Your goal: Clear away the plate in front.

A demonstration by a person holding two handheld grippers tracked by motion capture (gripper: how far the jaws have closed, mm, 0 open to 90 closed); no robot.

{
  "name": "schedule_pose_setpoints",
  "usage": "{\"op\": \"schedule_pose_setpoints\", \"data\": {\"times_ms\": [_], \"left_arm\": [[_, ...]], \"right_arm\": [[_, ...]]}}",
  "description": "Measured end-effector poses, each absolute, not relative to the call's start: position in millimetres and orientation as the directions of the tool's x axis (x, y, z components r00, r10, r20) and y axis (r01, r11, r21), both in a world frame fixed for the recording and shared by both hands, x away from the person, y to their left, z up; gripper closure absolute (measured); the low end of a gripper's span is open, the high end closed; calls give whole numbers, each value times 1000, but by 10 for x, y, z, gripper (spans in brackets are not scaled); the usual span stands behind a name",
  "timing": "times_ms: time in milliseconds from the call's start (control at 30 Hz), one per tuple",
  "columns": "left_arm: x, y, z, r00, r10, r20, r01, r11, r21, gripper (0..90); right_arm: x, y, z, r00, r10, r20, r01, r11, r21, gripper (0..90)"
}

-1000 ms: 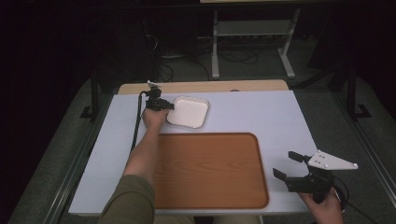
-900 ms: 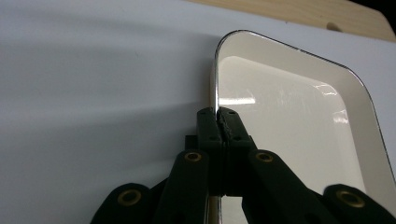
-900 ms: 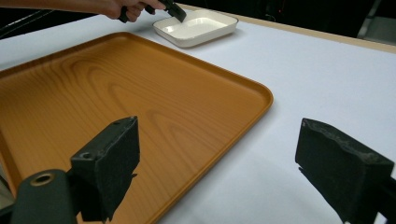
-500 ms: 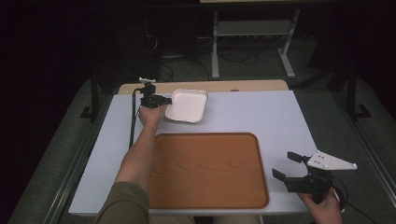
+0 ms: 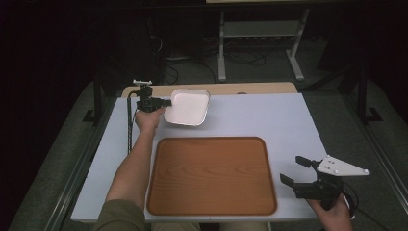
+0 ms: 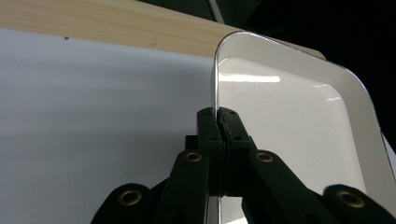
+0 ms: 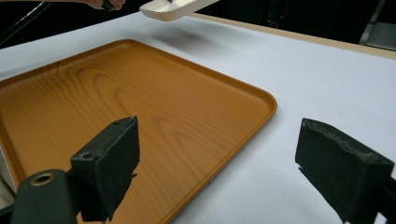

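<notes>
White worktop [image 5: 250, 115]: your left gripper [image 5: 166, 102] is clamped on dish [image 5: 188, 107] rim, airborne, tray [image 5: 211, 175] just below-right; right gripper [image 5: 294, 172] wide open, idle.

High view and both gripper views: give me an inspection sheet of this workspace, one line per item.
Surface: white table with a bare wooden strip along its far edge.
Job's things: white dish held by its rim, lifted and tilted off the table; wooden tray lies flat and unloaded near the person.
Clutter: nothing seen.
Grippers: left claw shut on the dish's rim; right claw open, nothing between its jaws, beside the tray's right edge.
Cables: black cable hangs from the left claw.
Surroundings: dark floor, a metal stand and loose leads beyond the table.
</notes>
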State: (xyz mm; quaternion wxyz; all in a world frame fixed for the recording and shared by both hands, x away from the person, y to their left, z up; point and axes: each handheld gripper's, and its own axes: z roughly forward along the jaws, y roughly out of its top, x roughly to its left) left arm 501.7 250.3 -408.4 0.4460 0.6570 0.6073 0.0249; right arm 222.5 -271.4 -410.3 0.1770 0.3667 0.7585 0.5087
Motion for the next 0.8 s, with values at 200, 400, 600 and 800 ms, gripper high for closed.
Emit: {"op": "schedule_pose_setpoints", "data": {"times_ms": [200,400,600,800], "left_arm": [[4928,2559,-3995,292,803,-519,752,143,644,891],[4834,2613,-3939,300,797,-524,743,149,652,891],[4730,2662,-3905,296,797,-527,738,159,655,892],[4614,2683,-3897,299,799,-522,736,155,659,892]], "right_arm": [[2213,-2720,-4092,-670,734,110,370,202,907,130],[2216,-2720,-4097,-673,732,110,369,203,907,130],[2205,-2726,-4085,-671,733,110,365,197,910,130],[2203,-2701,-4085,-679,726,105,361,207,909,131]]}}
